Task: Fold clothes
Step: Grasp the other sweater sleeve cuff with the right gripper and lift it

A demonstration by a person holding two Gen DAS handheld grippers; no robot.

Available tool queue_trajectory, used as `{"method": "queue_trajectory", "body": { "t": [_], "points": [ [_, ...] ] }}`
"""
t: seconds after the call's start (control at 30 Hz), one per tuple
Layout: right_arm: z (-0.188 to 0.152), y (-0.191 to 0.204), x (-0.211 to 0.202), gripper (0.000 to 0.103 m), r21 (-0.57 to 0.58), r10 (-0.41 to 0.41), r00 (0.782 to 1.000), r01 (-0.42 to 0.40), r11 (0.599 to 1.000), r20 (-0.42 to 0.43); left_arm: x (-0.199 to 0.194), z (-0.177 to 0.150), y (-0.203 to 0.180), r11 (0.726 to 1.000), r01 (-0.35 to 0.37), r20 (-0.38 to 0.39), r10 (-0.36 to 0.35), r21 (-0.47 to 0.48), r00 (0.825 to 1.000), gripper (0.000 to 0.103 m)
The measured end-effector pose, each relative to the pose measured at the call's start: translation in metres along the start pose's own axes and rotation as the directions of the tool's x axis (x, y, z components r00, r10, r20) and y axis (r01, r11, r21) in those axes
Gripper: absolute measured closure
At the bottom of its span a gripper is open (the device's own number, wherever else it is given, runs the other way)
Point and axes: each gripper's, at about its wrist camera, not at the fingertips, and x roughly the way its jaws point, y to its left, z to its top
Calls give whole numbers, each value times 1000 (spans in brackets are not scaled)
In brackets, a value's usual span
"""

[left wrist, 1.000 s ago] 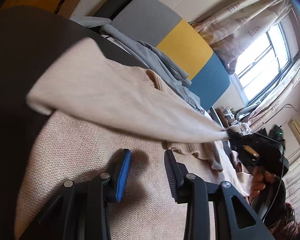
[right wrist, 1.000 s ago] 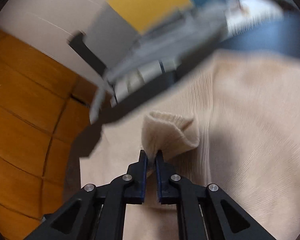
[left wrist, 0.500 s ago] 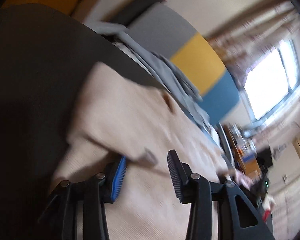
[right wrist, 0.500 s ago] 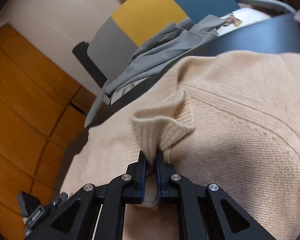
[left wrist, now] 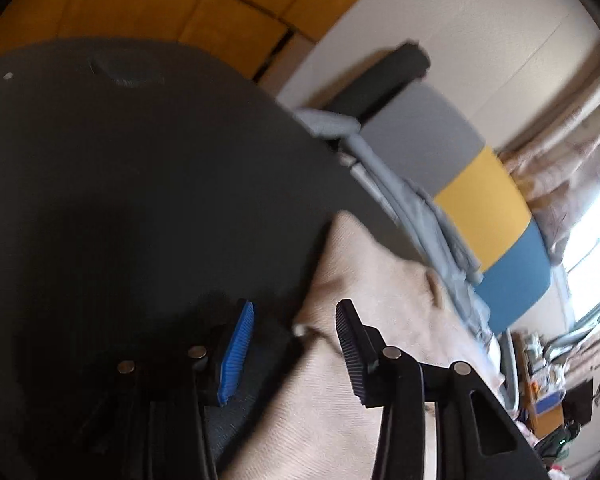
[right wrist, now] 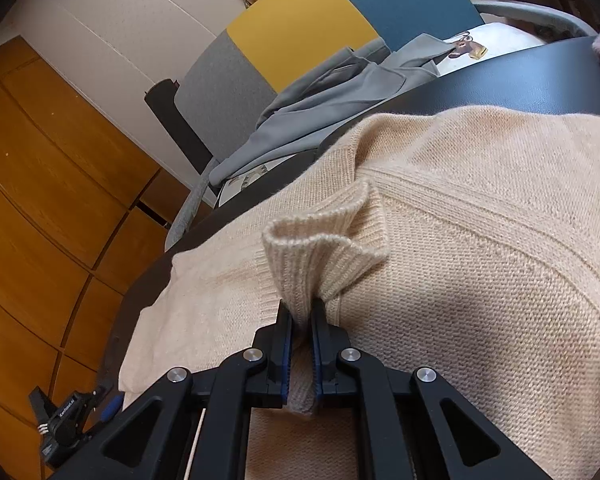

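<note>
A beige knitted sweater [right wrist: 480,248] is spread over a dark table [right wrist: 512,80], filling the centre and right of the right wrist view. Its ribbed cuff [right wrist: 320,256] is pinched between the nearly closed jaws of the right gripper [right wrist: 300,320] at lower centre. In the left wrist view, the left gripper [left wrist: 296,320] is seen at lower centre with jaws parted, just opened wider; nothing is pressed by the pads, though a sweater edge lies between them. A grey garment [right wrist: 332,96] is draped at the table's far edge, upper centre.
</note>
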Motion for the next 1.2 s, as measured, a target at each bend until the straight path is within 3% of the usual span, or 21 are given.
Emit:
{"method": "queue_trajectory", "body": {
  "t": [0.03,0.1,0.17,0.2,0.3,0.37,0.4,0.43,0.47,0.5,0.57,0.67,0.8,0.9,0.97,1.03,1.1,1.2],
  "points": [
    [0,0,0,95,1,1,1000,-1,1000,0,-8,-1,-7,1000,14,37,-14,5,999,60],
    [1,0,1,95,4,4,1000,-4,1000,0,1,-5,-41,991,59,21,-62,123,998,60],
    [1,0,2,95,8,8,1000,-8,1000,0,11,-8,-75,965,106,-2,-108,240,994,60],
    [1,0,2,95,11,11,1000,-11,1000,0,21,-11,-90,948,98,-23,-96,302,995,60],
    [3,0,-1,95,14,-11,1000,11,1000,0,74,-35,-111,889,11,-143,61,459,988,59],
    [2,6,-12,95,-9,-111,993,111,994,32,81,-37,-107,895,8,-165,73,445,984,59],
    [1,11,-23,79,-27,-212,975,214,976,65,80,-37,-106,896,4,-159,74,445,984,59],
    [-1,17,-36,70,-38,-284,953,289,957,105,79,-37,-104,895,1,-153,76,445,985,60],
    [-3,22,-49,68,-44,-296,943,306,951,155,79,-37,-104,895,1,-152,75,447,985,60],
    [-4,29,-58,68,-64,-289,938,306,950,190,79,-39,-105,893,0,-150,76,449,986,60],
    [-2,47,-60,68,-146,-227,953,258,955,200,78,-41,-107,891,-3,-147,78,455,986,60],
    [2,66,-30,70,-246,-183,980,198,949,82,76,-42,-103,895,8,-151,66,445,986,60],
    [-1,45,-2,78,-217,-225,974,222,951,11,76,-39,-95,914,48,-167,22,404,986,60],
    [4,38,-25,72,-163,-246,968,250,954,47,77,-37,-94,922,67,-173,0,382,985,60],
    [11,28,-66,68,-134,-224,965,242,961,135,77,-37,-94,922,68,-173,-2,381,985,60],
    [19,16,-108,59,-127,-264,937,298,946,228,75,-37,-93,924,73,-174,-6,377,985,60],
    [30,-11,-165,57,-52,-341,873,381,923,348,74,-37,-91,925,77,-176,-11,372,984,60],
    [42,-60,-248,57,126,-445,758,442,888,476,72,-37,-90,926,80,-177,-15,368,984,60]
  ]
}}
